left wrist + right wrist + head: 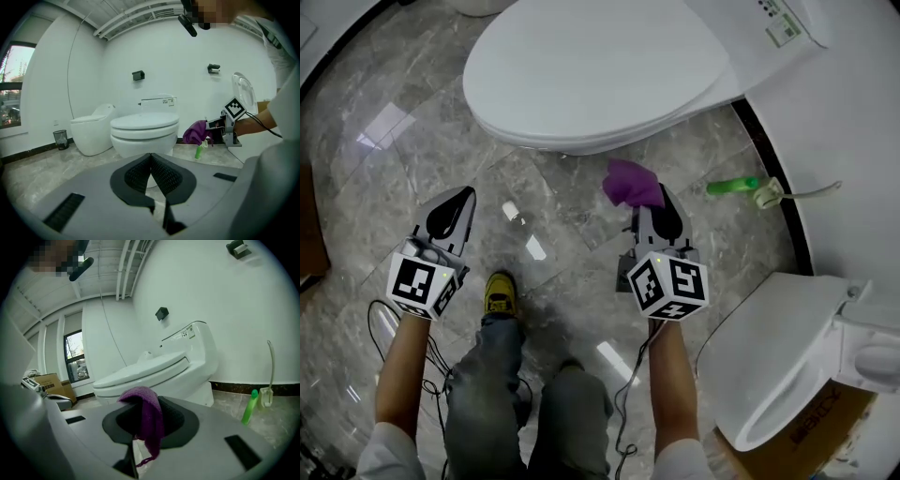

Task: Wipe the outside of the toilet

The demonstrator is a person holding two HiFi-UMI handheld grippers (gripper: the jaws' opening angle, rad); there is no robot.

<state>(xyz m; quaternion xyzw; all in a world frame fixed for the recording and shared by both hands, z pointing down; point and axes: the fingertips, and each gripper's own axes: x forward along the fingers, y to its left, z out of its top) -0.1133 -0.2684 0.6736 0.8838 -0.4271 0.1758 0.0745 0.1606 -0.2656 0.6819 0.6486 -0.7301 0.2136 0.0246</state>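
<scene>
Wiping is not yet starting, as far as the views are showing. The right claw (661,211) is clamping a purple cloth (630,182) just in front of the toilet (591,75) without touching it, so the whole outside is waiting to be done. The left claw (455,214) is hanging lower, jaws together on nothing. A green bottle (733,186) is standing beside a brush holder (766,195) with a brush in it. A small bin (60,138) is showing no contents.

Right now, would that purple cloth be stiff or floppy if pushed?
Probably floppy: the cloth droops over the right gripper, its end dangling. Likely light, since a pinch holds it. It should mould to the toilet rather than slide stiffly.
</scene>
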